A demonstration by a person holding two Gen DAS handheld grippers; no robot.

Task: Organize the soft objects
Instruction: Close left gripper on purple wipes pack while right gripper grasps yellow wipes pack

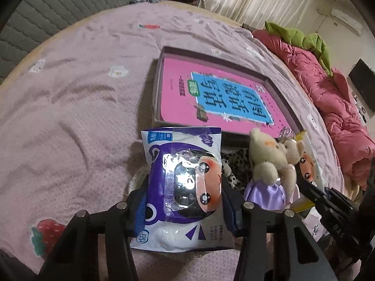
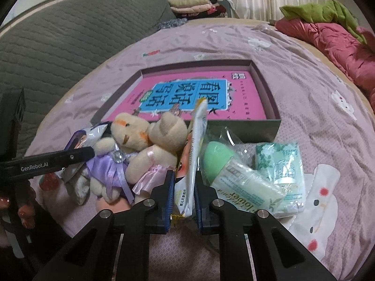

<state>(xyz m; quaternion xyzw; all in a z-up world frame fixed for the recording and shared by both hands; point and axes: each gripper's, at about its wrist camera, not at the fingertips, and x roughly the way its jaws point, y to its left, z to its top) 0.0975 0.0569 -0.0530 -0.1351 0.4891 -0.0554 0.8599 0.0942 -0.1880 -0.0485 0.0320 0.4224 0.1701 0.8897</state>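
Purple wipes pack (image 1: 185,187) between left hand-held gripper (image 1: 185,201) fingers; right hand-held gripper (image 2: 184,187) pinching yellow pack's (image 2: 189,168) edge.

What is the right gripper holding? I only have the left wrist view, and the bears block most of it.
Observer: The right gripper is shut on a thin white and yellow packet, held edge-on.
Operator: Anything on its far side from the bears?
Observer: Yes, a green-capped tube in clear wrap and a green tissue pack, both lying on the bedspread in front of the box.
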